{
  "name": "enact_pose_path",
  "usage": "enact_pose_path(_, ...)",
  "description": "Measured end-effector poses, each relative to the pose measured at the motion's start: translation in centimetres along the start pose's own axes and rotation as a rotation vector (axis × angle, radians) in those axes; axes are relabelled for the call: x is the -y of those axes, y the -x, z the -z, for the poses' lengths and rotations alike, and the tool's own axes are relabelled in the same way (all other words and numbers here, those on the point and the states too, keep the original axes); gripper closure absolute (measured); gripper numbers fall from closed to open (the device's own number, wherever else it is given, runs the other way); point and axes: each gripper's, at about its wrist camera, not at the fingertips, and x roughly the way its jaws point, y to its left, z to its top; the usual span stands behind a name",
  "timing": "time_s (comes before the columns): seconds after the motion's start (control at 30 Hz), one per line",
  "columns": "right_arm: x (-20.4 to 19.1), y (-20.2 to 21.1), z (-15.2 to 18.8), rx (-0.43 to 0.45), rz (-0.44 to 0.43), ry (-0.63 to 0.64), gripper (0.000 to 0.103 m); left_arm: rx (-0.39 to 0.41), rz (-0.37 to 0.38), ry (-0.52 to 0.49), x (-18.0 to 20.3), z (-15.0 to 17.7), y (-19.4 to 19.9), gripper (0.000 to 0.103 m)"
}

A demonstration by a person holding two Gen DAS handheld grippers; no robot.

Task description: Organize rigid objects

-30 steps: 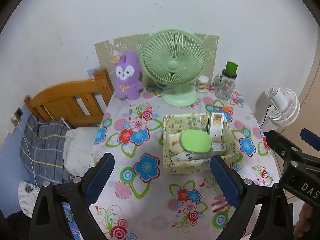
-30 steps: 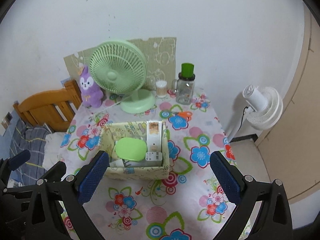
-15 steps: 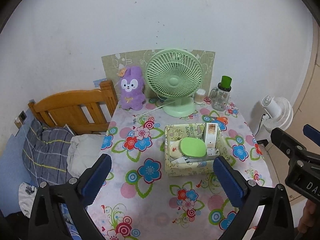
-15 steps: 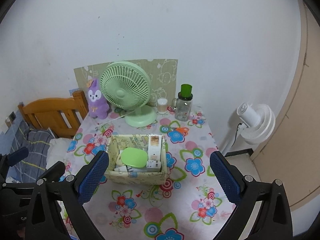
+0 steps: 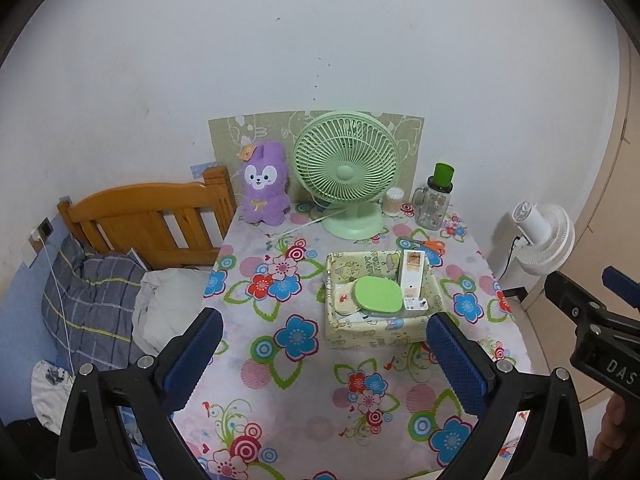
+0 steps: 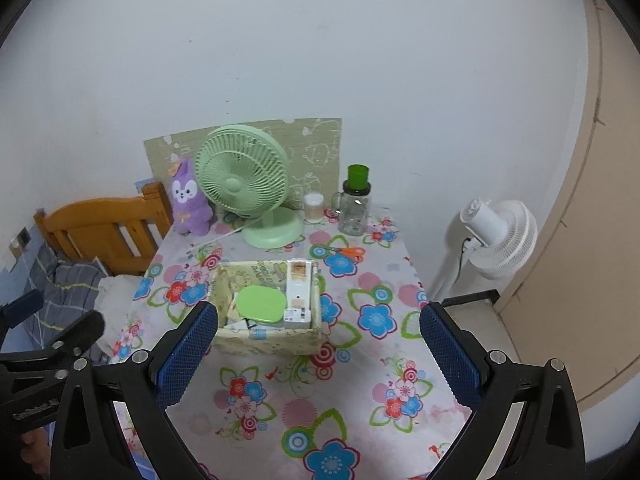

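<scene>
Both grippers hang wide open and empty above the floral table [image 5: 256, 360].

The left gripper [image 5: 320, 354] sees the bedding [image 5: 92, 292] and wooden headboard [image 5: 148, 216] in full; the right gripper [image 6: 318, 356] gets more of the white floor fan [image 6: 500, 236]. Nothing blocks the yellow fabric box [image 5: 376, 334], mid-table, holding a green oval case [image 5: 379, 295] and an upright white package [image 5: 411, 280]. Behind stand a green desk fan [image 5: 346, 172], a purple plush [image 5: 265, 184] and a glass jar [image 5: 434, 204], with orange scissors [image 6: 347, 251] between jar and box.
</scene>
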Motion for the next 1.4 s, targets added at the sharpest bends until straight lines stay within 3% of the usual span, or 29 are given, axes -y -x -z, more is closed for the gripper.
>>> enact_pose_path(0.23, 0.9, 0.5, 0.0, 0.012, 0.002, -0.029, 0.001, 0.046, -0.007, -0.003, 0.4, -0.3, 1.3, 0.0)
enact_pose_path(0.87, 0.5, 1.9, 0.0, 0.031, -0.015, -0.004, 0.001, 0.03, -0.028, 0.04, -0.2, 0.0, 1.6, 0.0)
enact_pose_path(1.4, 0.6, 2.2, 0.2, 0.044, -0.008, -0.026, 0.001, 0.036, -0.014, 0.013, 0.7, -0.2, 2.0, 0.0)
